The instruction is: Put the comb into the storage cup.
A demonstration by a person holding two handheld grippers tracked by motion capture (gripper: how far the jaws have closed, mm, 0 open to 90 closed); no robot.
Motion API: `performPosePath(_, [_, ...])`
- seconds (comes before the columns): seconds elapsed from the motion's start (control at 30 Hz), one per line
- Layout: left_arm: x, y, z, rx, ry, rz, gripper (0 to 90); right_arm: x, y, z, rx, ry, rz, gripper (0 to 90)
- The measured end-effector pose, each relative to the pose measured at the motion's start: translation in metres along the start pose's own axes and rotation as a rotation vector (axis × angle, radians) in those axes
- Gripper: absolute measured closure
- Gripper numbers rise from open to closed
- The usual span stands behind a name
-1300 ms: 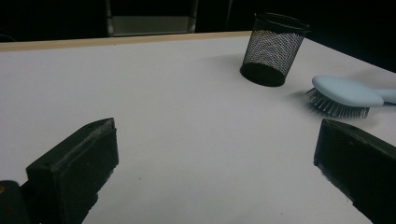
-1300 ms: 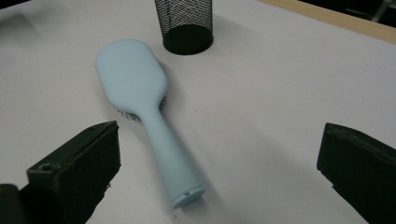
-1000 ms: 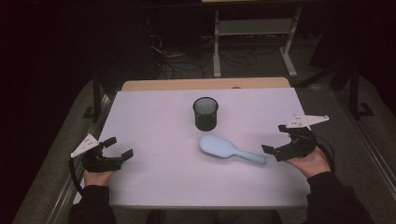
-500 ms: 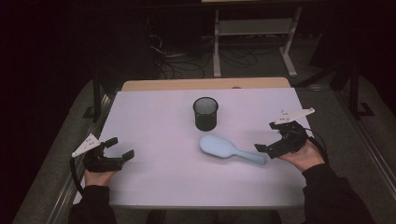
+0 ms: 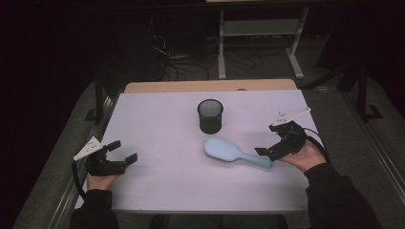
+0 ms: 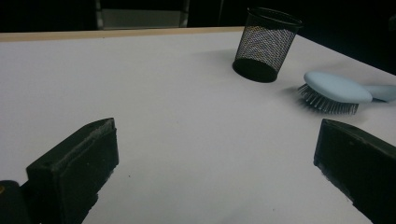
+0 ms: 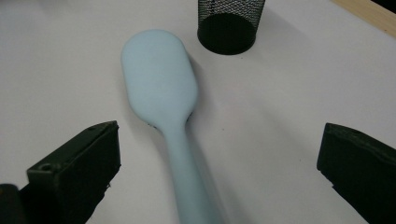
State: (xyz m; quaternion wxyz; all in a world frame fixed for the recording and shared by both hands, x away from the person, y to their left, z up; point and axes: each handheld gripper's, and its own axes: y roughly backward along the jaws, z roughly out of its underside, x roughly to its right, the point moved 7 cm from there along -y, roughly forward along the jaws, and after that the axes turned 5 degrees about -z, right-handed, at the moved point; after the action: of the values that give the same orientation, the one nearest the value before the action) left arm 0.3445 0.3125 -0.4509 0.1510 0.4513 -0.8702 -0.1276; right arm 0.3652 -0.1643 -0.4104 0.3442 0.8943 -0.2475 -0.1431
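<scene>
The right gripper (image 5: pixel 270 143), jaws spread wide, straddles the pale blue hairbrush's (image 5: pixel 234 152) handle (bristles down, beside the mesh cup (image 5: pixel 210 115)); next, I'd say, squeeze. The left gripper (image 5: pixel 120 151) rests open.

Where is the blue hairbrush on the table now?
In the high view the hairbrush lies right of the table's centre, just in front of the black mesh cup, its handle pointing to the open right gripper.

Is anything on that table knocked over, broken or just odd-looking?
Nothing stands out. The black mesh cup stands upright, and the light blue hairbrush lies bristles down beside it, apart from it and looking intact. The right claw is open around the brush handle; the left claw is open too.
</scene>
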Motion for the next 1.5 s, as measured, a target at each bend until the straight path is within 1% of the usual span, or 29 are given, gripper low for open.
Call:
performPosePath(0.47, [0.0, 0.0, 0.0, 0.0, 0.002, 0.001, 0.0, -0.001, -0.02, -0.002, -0.057, 0.019, -0.033, 0.0])
performPosePath(0.77, [0.001, -0.001, 0.001, -0.001, 0.003, 0.003, 0.0, 0.0, -0.036, 0.0, -0.113, 0.026, -0.054, 0.0])
performPosePath(0.83, [0.001, -0.001, 0.001, -0.004, 0.001, 0.003, 0.0, 0.0, -0.04, 0.0, -0.123, 0.035, -0.059, 0.0])
performPosePath(0.9, [0.0, -0.001, 0.001, -0.005, 0.002, 0.004, 0.0, -0.001, -0.043, 0.0, -0.14, 0.032, -0.065, 0.0])
performPosePath(1.03, [0.0, -0.001, 0.001, -0.004, 0.002, 0.004, 0.0, -0.002, -0.051, 0.0, -0.161, 0.053, -0.08, 0.0])
performPosePath(1.23, [0.001, -0.002, 0.001, -0.009, 0.001, 0.006, 0.0, -0.005, -0.062, 0.001, -0.193, 0.065, -0.095, 0.0])
performPosePath(1.5, [0.001, -0.003, 0.002, -0.011, 0.004, 0.011, 0.0, -0.009, -0.076, 0.001, -0.221, 0.085, -0.111, 0.0])
